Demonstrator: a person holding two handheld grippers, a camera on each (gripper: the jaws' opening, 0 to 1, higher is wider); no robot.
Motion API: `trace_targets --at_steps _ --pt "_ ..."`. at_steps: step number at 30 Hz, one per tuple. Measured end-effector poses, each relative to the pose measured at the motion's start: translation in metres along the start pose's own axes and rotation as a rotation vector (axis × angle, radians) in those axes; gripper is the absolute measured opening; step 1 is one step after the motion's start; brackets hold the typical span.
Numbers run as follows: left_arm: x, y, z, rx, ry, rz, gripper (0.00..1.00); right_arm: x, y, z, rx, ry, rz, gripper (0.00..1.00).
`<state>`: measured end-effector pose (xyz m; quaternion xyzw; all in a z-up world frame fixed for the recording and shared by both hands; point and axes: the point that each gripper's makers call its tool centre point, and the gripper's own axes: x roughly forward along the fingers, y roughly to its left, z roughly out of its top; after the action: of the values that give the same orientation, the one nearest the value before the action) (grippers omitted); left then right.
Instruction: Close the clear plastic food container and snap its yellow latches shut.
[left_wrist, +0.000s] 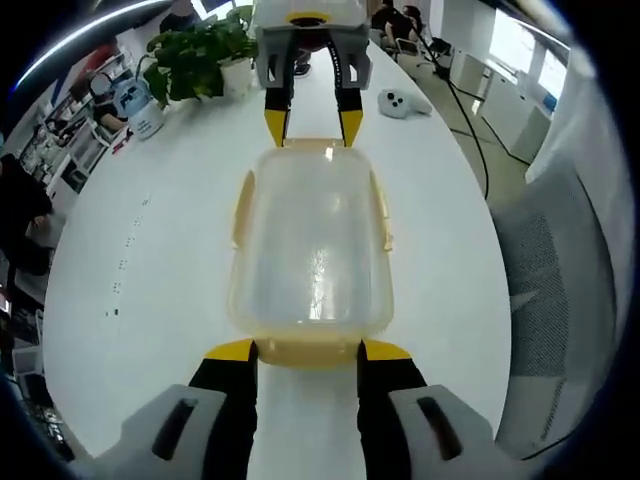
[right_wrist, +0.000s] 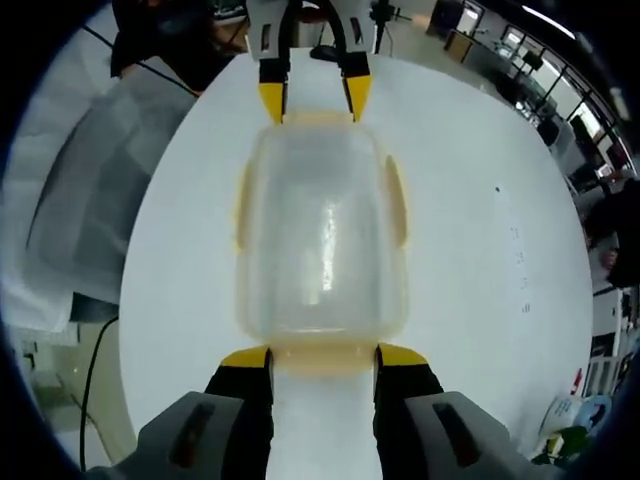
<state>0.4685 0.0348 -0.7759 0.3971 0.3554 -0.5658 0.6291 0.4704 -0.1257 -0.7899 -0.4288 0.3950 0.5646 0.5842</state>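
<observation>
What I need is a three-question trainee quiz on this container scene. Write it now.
1. True or false: the left claw and the right claw sit at opposite ends of the container.
2. In the left gripper view, what stands on the table beyond the container? A: potted plant; B: kettle; C: laptop.
3. What colour are the container's side latches?
Key: 1 true; 2 A; 3 yellow.

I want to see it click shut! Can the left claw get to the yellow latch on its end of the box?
Probably yes. The left claw is open right at the box's near end latch, with nothing between.
</observation>
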Motion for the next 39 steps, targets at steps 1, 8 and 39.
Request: trace_targets --at_steps 1,8,39 --pt "0.0 0.0 0.0 0.001 0.0 0.0 0.38 0.0 0.0 -0.001 0.006 -0.001 0.002 0.37" --pt "0.004 0.001 0.0 0.002 0.003 -0.006 0.38 0.004 0.0 -0.003 0.01 0.0 0.008 0.37" --pt "0.021 0.002 -0.008 -0.012 0.002 -0.032 0.39 0.013 -0.002 -0.007 0.034 0.013 0.034 0.38"
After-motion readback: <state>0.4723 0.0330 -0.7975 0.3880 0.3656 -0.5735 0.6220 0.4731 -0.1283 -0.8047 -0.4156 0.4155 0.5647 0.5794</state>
